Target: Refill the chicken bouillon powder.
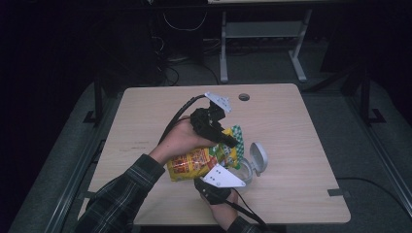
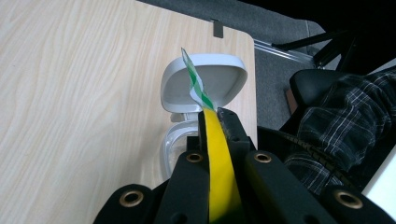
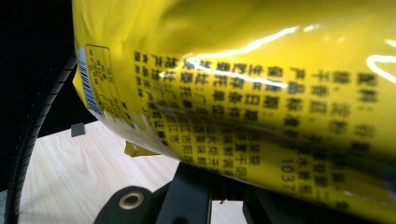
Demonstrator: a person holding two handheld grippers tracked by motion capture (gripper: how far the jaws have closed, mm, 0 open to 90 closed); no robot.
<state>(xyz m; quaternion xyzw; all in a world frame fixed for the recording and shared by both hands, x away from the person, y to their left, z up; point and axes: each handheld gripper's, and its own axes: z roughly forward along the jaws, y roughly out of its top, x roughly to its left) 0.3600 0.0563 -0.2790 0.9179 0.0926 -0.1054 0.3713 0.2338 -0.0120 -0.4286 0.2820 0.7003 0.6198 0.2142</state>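
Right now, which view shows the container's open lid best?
The left gripper view: the grey lid stands flipped up with its whole inner face in sight, past the snack bag pinched in the left claw. The high view shows the lid small and at an angle, beside the bag.

The bench (image 1: 145,121) is a pale wood-grain top with rounded corners and a round cable hole (image 1: 244,97) near its far edge. One thing rests on it — a clear tub (image 1: 245,171) with a grey hinged lid (image 1: 259,156) flipped open, near the front.
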